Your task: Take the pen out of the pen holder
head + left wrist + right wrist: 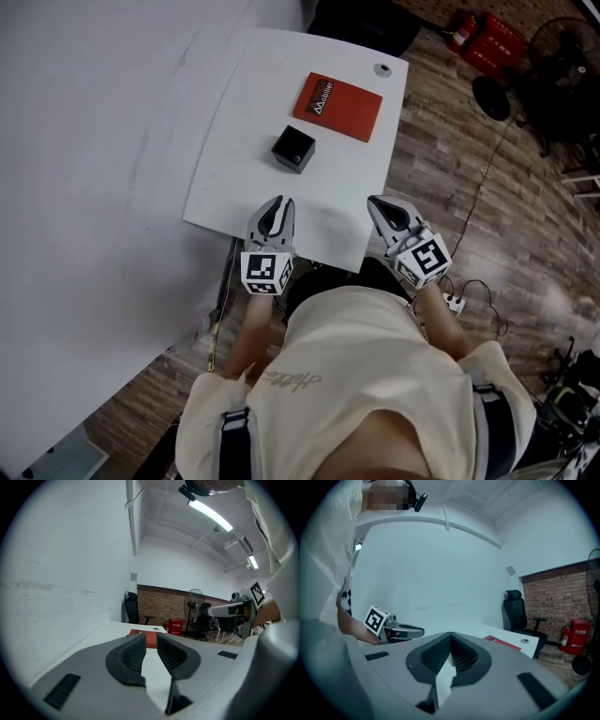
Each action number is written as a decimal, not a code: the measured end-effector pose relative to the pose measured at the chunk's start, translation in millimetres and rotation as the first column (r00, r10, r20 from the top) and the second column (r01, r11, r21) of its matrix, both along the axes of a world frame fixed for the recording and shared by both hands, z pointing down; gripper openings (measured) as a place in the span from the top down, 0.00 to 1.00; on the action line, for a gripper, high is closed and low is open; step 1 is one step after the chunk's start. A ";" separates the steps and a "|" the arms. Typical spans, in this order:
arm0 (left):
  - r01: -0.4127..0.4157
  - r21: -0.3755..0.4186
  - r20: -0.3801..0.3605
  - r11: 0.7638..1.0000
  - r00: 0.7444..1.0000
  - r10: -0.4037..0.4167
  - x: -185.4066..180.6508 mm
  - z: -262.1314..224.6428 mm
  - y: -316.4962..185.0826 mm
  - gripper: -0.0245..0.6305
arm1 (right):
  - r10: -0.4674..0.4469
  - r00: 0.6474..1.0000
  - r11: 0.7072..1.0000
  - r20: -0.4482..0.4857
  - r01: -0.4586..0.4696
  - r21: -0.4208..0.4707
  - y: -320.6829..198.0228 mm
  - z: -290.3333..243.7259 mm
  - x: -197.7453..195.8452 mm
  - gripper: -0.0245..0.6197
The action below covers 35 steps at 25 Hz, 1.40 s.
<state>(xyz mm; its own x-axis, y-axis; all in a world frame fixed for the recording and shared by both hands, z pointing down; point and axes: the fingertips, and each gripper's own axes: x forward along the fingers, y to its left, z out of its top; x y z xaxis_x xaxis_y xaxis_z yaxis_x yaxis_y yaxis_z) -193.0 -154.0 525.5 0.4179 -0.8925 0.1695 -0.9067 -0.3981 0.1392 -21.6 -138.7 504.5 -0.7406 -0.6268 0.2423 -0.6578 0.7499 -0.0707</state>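
**Grippers empty at the table's near edge**

Left gripper [277, 202] has its jaws slightly apart with nothing between them. Right gripper [377, 202] has its jaws meeting at the tips, also empty. Both hover over the white table's [251, 89] near edge, with bare tabletop ahead. The black pen holder [293, 148] sits ahead of the left gripper, apart from it and near a red book [337, 106]. The pen is too small to make out.

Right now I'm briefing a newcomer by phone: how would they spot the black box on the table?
Look at the white table beside the white wall. Near its middle, just on the person's side of the flat red book, stands the black box. It is the only dark, cube-shaped thing there.
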 end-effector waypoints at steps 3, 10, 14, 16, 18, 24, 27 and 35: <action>-0.012 -0.007 0.004 1.000 1.000 0.012 3.5 1.7 -4.2 0.84 | 0.003 1.000 1.000 -0.002 -0.003 0.011 -0.2 -3.0 1.1 0.95; -0.008 -0.024 0.044 1.000 0.999 0.009 15.0 -0.9 -14.2 0.84 | -0.038 0.999 0.999 0.037 0.037 0.019 -10.3 -0.9 4.2 0.95; 0.014 -0.055 0.058 0.998 0.998 -0.011 17.1 9.0 -23.8 0.84 | -0.081 0.996 0.997 0.049 0.080 0.018 -17.9 0.4 5.6 0.95; 0.019 -0.071 0.077 0.997 0.997 -0.013 17.3 17.4 -31.1 0.84 | -0.098 0.994 0.995 0.054 0.098 0.015 -23.3 2.4 4.8 0.95; 0.017 -0.081 0.094 0.997 0.996 -0.009 18.0 24.9 -38.1 0.84 | -0.115 0.992 0.993 0.056 0.115 0.007 -26.5 4.8 3.9 0.95; 0.048 -0.112 0.097 0.993 0.995 -0.037 16.5 39.5 -59.7 0.83 | -0.148 0.987 0.989 0.054 0.149 -0.018 -35.7 13.3 8.2 0.95; 0.046 -0.127 0.097 0.991 0.995 -0.034 16.2 46.6 -69.2 0.83 | -0.156 0.986 0.987 0.053 0.157 -0.032 -41.9 17.5 8.0 0.95; 0.033 -0.158 0.108 0.987 0.994 -0.016 18.9 64.8 -95.9 0.80 | -0.145 0.988 0.987 0.052 0.148 -0.065 -60.4 28.1 12.3 0.95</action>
<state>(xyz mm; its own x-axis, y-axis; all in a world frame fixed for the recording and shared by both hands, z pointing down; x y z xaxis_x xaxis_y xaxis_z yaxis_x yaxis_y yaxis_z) -174.1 -249.9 590.3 0.3687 -0.8601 0.3526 -0.9287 -0.3565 0.1017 -9.3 -199.0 532.5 -0.8347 -0.4938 0.2438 -0.5359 0.8303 -0.1531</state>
